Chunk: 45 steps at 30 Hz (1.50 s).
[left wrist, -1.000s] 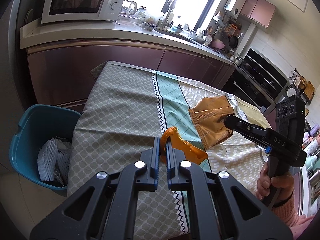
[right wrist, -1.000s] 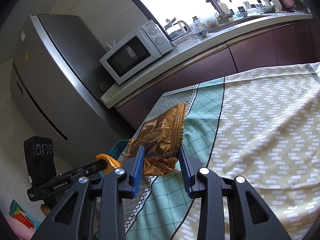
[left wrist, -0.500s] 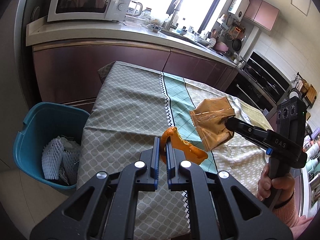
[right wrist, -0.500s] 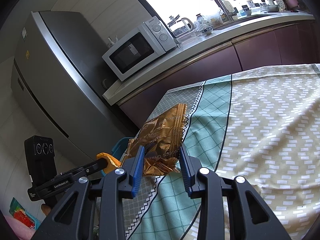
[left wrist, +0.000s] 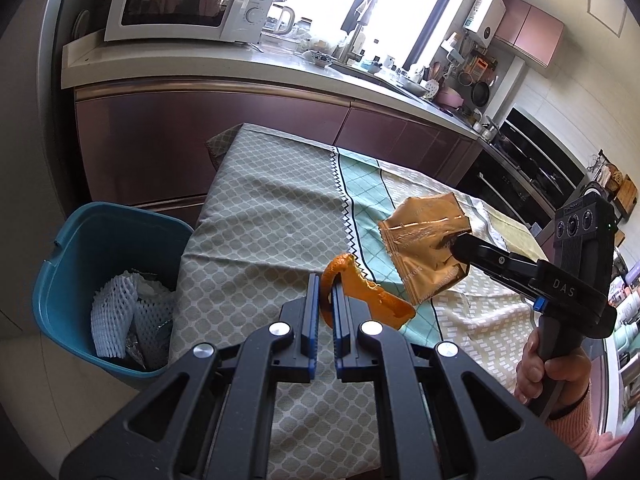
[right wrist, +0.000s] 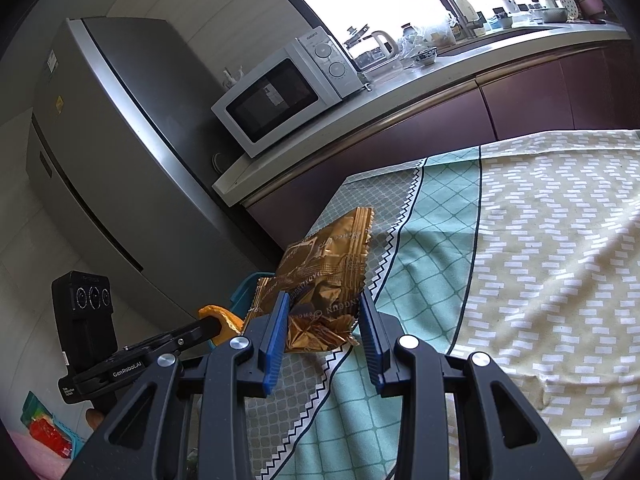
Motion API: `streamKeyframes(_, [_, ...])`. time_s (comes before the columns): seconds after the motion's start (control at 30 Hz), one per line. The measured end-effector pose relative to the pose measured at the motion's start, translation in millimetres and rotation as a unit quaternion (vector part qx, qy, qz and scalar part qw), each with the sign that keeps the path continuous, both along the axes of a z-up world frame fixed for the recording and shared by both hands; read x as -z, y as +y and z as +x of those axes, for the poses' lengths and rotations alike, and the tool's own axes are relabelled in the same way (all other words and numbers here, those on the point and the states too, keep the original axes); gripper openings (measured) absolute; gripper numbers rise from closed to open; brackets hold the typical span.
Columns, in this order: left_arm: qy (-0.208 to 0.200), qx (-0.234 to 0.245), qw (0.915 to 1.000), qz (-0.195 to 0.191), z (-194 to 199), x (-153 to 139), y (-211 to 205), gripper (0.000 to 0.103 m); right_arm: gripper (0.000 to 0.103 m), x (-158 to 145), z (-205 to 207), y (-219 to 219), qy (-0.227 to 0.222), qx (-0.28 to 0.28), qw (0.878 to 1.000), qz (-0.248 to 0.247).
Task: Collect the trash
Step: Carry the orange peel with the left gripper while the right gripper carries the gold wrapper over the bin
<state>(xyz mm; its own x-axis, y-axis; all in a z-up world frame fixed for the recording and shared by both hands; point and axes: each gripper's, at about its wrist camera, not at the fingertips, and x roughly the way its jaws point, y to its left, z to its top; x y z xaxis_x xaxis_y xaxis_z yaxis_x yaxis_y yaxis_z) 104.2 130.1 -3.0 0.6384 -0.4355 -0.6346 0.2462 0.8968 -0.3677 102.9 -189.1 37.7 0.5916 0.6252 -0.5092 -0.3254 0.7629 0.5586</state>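
Note:
My left gripper (left wrist: 327, 289) is shut on a curled piece of orange peel (left wrist: 360, 296), held above the near edge of the cloth-covered table (left wrist: 272, 216). A crumpled gold snack wrapper (right wrist: 324, 280) sits pinched between the blue pads of my right gripper (right wrist: 323, 309), lifted over the table. The left wrist view shows that wrapper (left wrist: 426, 250) to the right of the peel, with the right gripper (left wrist: 460, 242) and a hand (left wrist: 554, 372) behind it. The peel (right wrist: 222, 320) and left gripper (right wrist: 212, 326) show at lower left in the right wrist view. A blue bin (left wrist: 100, 264) stands on the floor left of the table.
The bin holds white foam fruit netting (left wrist: 114, 316). Behind the table runs a counter with a microwave (left wrist: 180, 0) and sink clutter. A grey fridge (right wrist: 112, 152) stands at the counter's end. An oven front (left wrist: 532, 168) is at the far right.
Both views have shifted slightly: the table and bin sit a little further right in the left wrist view. Peel and wrapper stay gripped as before.

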Motion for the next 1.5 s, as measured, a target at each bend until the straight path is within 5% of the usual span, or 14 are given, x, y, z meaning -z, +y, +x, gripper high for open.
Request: streamKeyframes(1.5, [-0.011, -0.052, 0.9986, 0.001, -15, -14, 39, 0.006, 0.033, -8, 14, 45, -0.007, -0.041, 0.999, -0.002])
